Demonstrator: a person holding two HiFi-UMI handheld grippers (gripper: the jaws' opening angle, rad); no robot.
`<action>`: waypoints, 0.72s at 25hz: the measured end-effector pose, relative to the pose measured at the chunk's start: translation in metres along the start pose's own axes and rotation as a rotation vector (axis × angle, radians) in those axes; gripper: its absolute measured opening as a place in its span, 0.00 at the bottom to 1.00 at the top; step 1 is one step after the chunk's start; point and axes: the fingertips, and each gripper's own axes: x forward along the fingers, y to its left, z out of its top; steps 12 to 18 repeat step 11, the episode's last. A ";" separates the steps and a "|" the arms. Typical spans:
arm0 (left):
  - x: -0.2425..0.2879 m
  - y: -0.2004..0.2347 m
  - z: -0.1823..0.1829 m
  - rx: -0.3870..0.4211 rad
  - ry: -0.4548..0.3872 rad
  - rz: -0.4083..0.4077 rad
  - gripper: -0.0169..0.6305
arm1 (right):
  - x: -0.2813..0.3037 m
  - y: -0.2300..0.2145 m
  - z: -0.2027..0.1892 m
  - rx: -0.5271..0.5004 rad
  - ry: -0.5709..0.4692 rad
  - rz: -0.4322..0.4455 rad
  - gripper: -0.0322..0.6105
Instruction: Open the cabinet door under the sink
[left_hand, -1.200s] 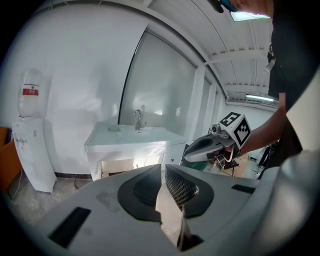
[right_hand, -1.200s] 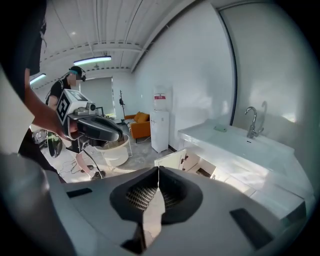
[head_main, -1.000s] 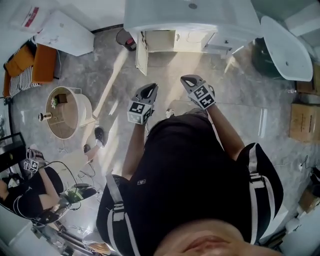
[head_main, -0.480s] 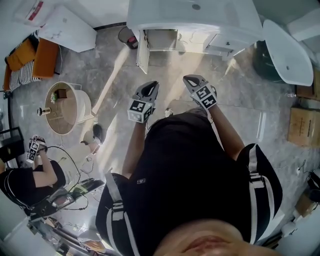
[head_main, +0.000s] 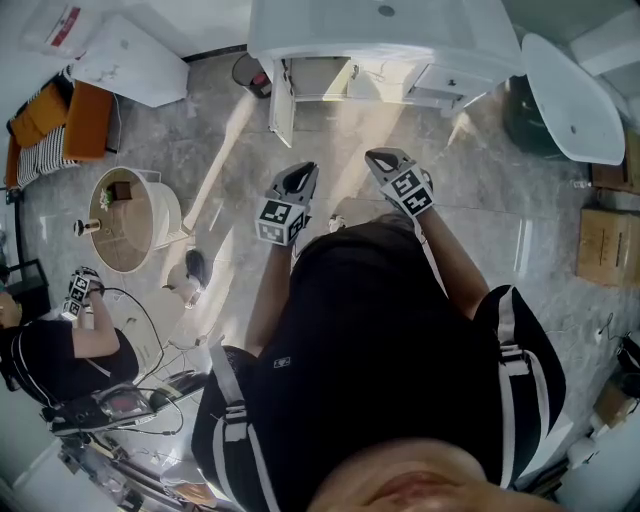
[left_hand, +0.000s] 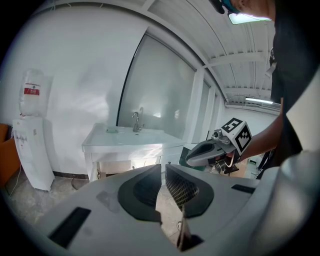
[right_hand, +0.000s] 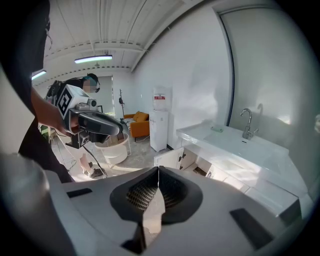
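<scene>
Cabinet door (head_main: 283, 108) under the sink (head_main: 400, 35) already stands open while I hold left gripper (head_main: 298, 175) and right gripper (head_main: 383, 160), both clenched empty, well back.

Head view steeply down; gripper views level (both share sink (left_hand: 120, 140)).

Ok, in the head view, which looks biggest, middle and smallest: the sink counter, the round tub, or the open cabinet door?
1. the sink counter, clearly biggest, though it also stands higher, nearer the camera.
2. the round tub on the floor.
3. the open cabinet door, seen nearly edge-on, so only a thin strip.
</scene>
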 end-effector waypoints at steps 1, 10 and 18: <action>0.001 0.000 0.000 0.000 0.000 -0.001 0.08 | 0.000 -0.001 0.000 0.001 0.000 -0.001 0.14; -0.001 0.000 0.000 -0.003 -0.006 0.001 0.08 | -0.001 0.000 -0.004 0.002 0.005 -0.006 0.14; -0.002 0.001 0.000 -0.004 -0.006 0.003 0.08 | -0.001 0.000 -0.005 0.002 0.006 -0.005 0.14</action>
